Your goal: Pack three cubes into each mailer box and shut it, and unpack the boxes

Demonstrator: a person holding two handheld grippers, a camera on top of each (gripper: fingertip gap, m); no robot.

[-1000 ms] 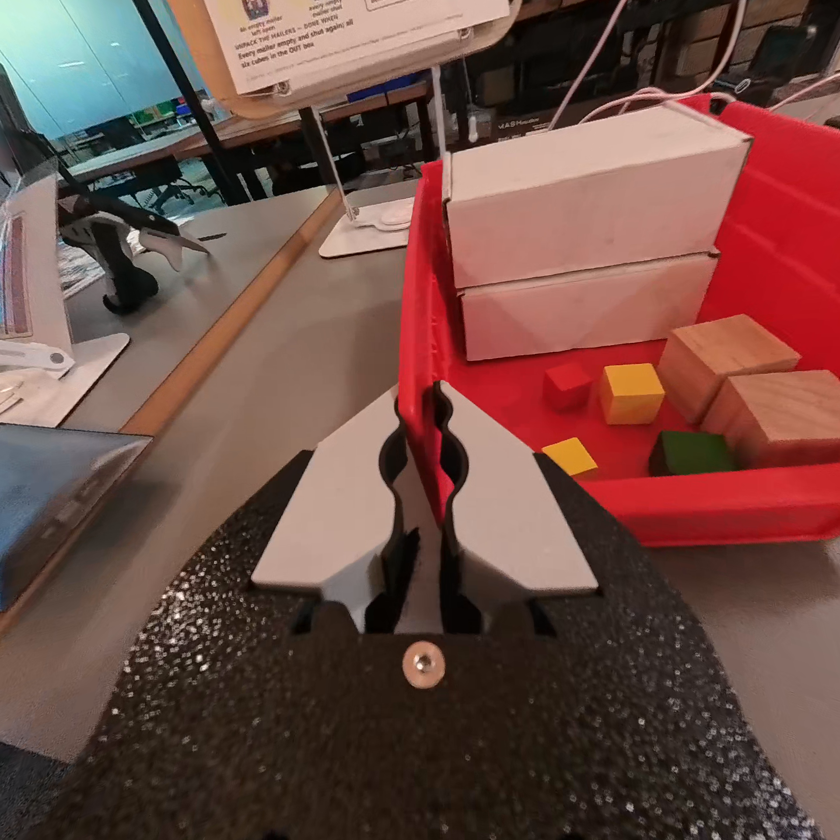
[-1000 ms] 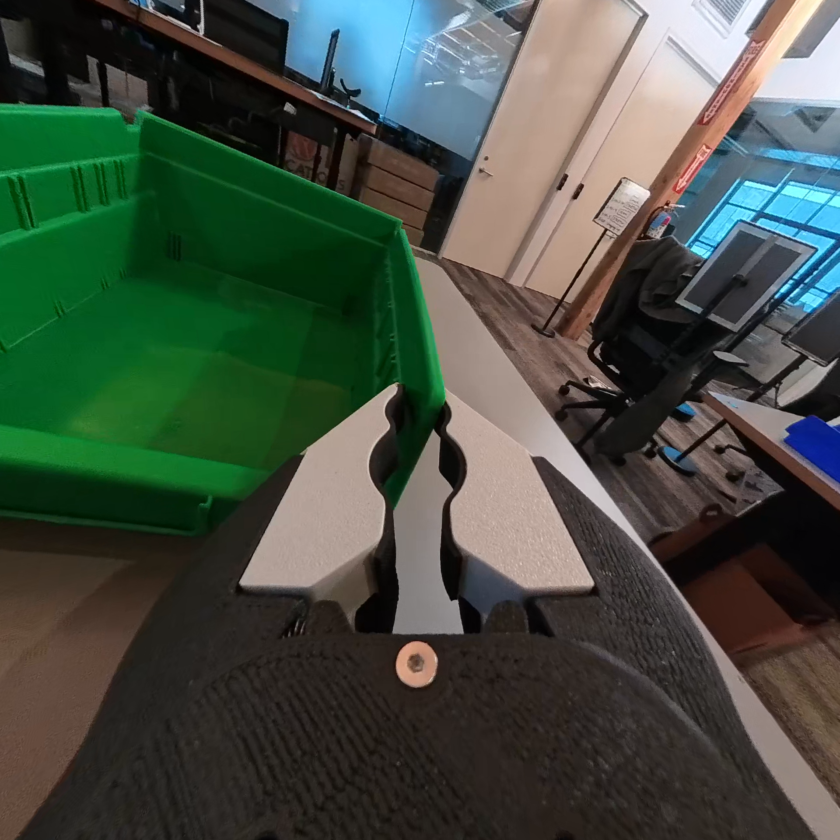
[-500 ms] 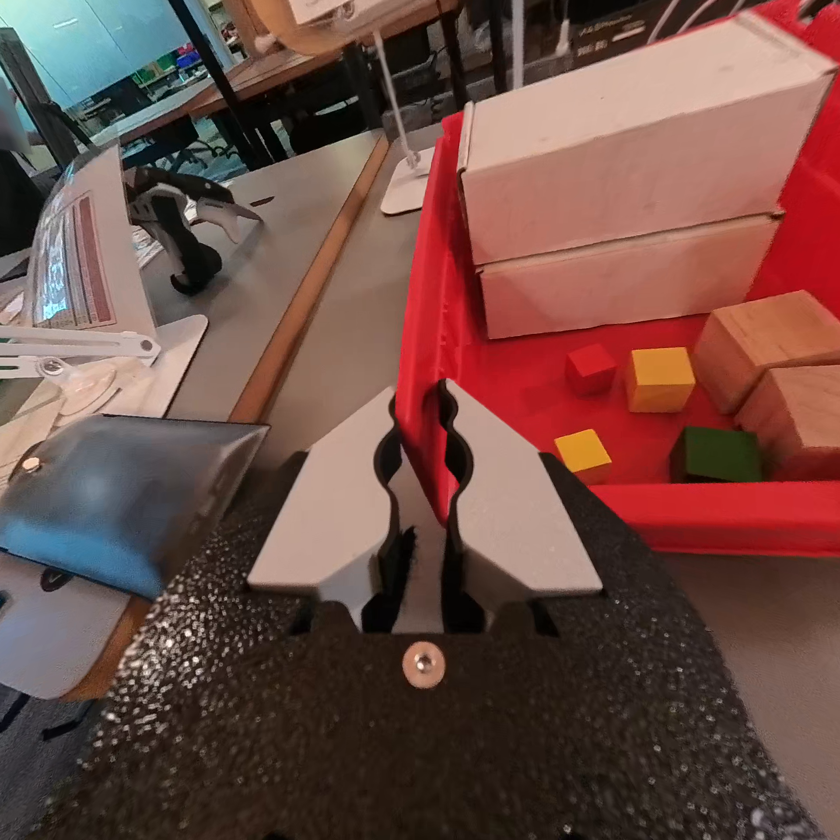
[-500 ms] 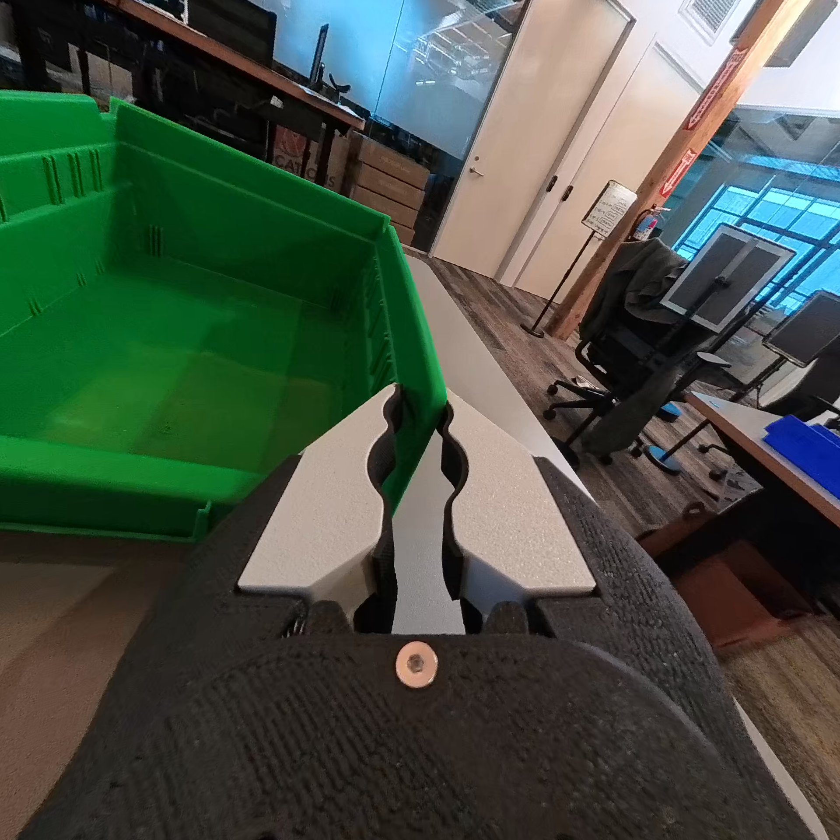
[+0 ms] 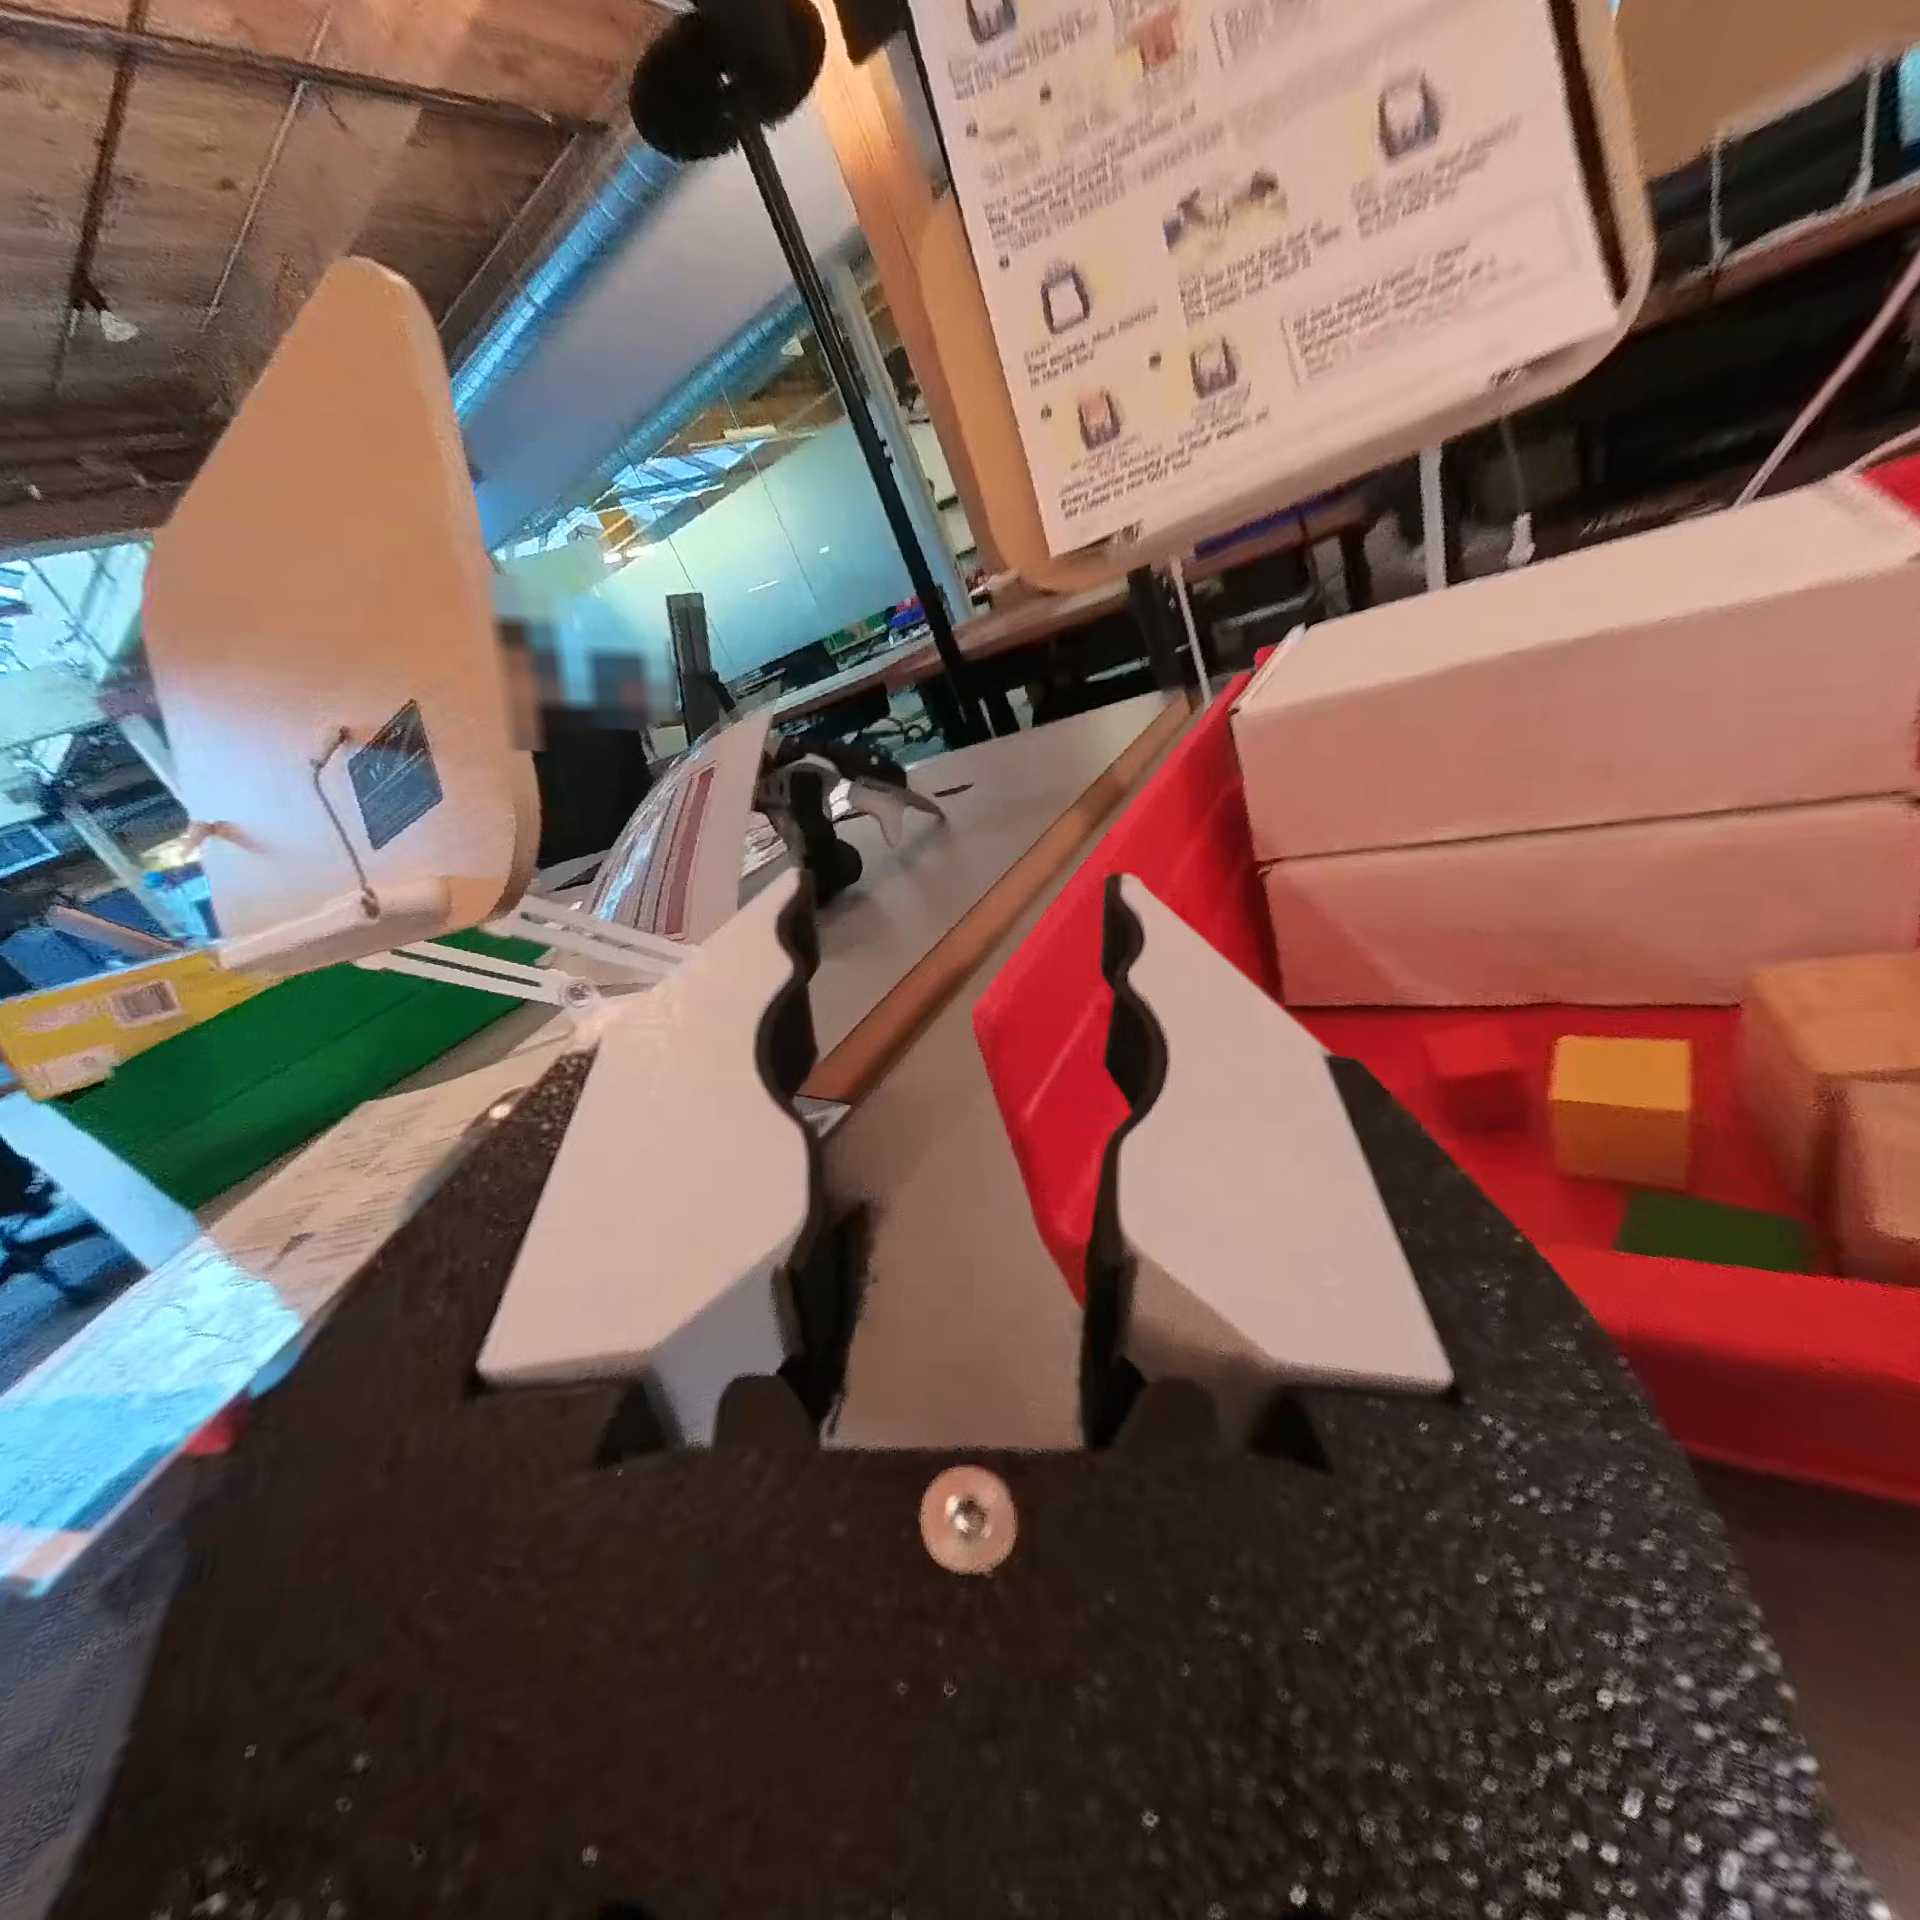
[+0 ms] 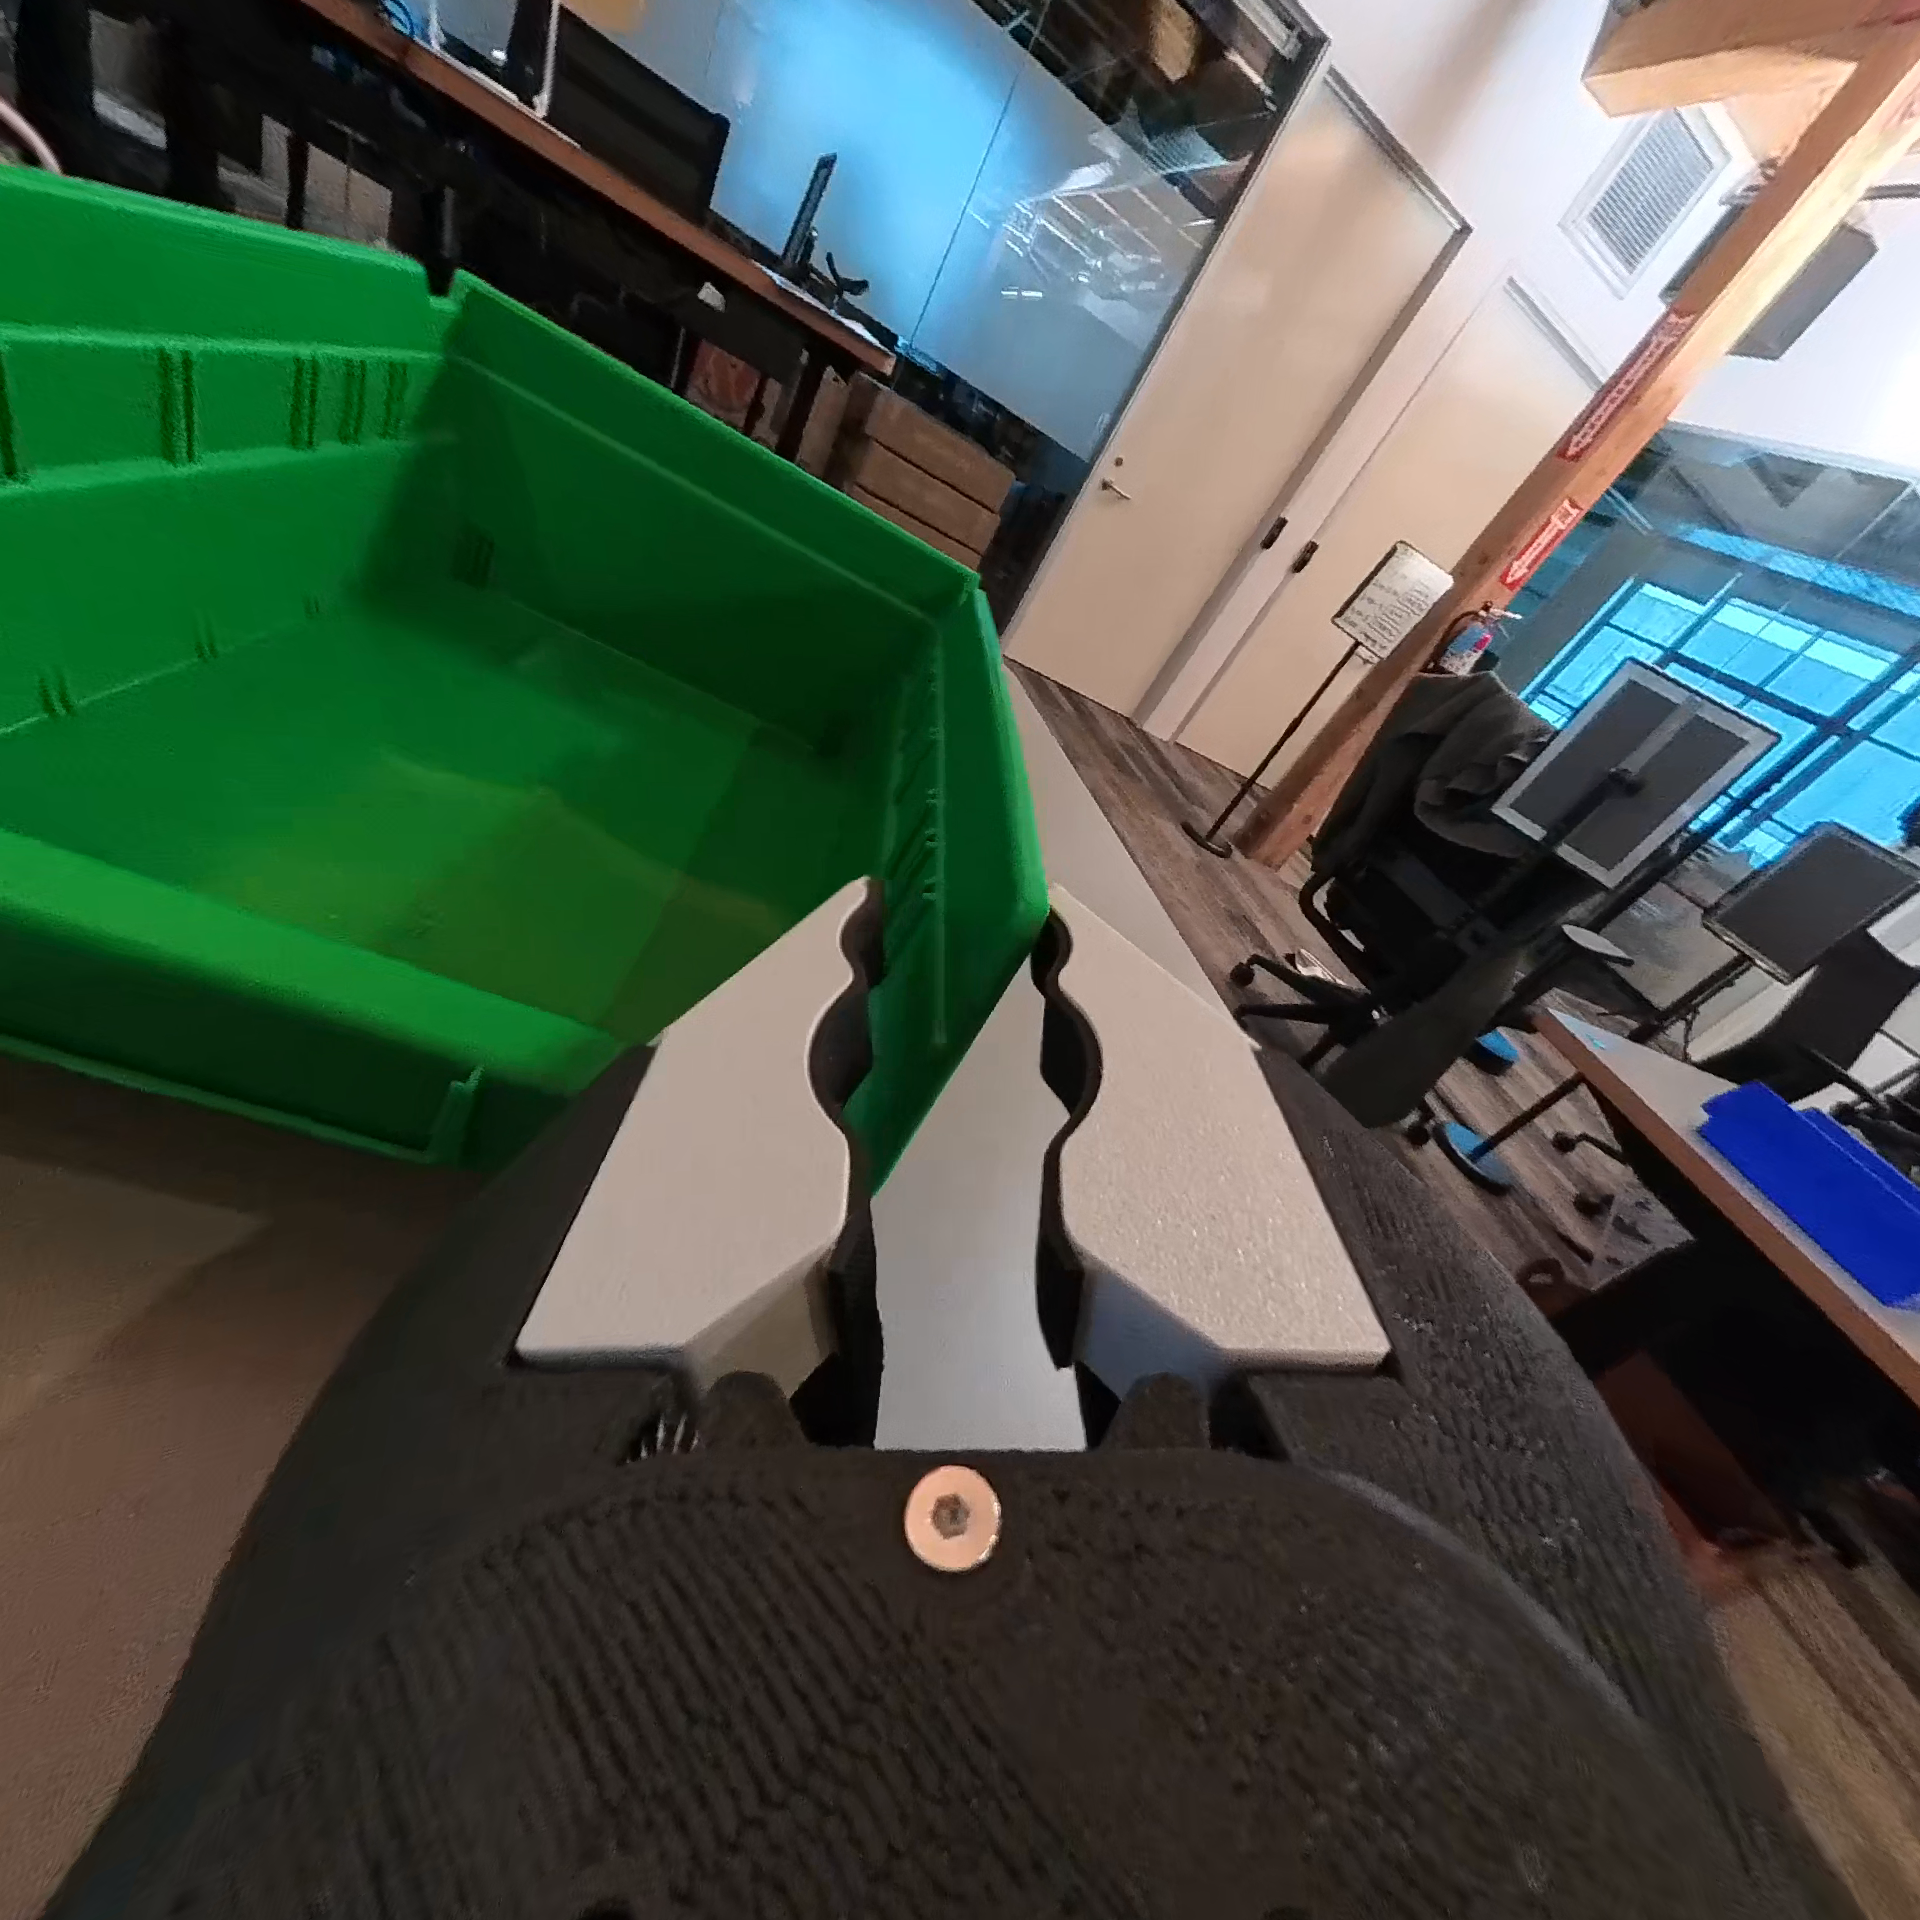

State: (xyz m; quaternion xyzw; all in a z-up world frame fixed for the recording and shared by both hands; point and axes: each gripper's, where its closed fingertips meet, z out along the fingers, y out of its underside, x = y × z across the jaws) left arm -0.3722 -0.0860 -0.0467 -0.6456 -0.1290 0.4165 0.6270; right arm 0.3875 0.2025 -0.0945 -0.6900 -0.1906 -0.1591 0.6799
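Observation:
In the left wrist view my left gripper (image 5: 958,894) is open, with only bare table between its fingers. Its right finger (image 5: 1226,1143) sits in front of the left wall of the red bin (image 5: 1070,997). The bin holds two stacked white mailer boxes (image 5: 1558,727), both closed, a red cube (image 5: 1475,1075), a yellow cube (image 5: 1619,1107), a green cube (image 5: 1714,1231) and two larger wooden cubes (image 5: 1839,1039). In the right wrist view my right gripper (image 6: 956,904) is open. The right wall of the empty green bin (image 6: 966,790) stands between its fingers, not pinched.
A sheet on a stand (image 5: 1278,239) hangs above the red bin. To the left are a wooden board (image 5: 322,644), a green mat (image 5: 260,1060) and a spare gripper (image 5: 831,821) on the neighbouring table. Past the green bin the table ends; an office chair (image 6: 1455,883) stands beyond. Spacing between my two grippers at the tips: around 80 cm.
Both grippers were shut on their bin walls and have now opened, the left one wide. The left view has tilted up and away from the red bin's wall.

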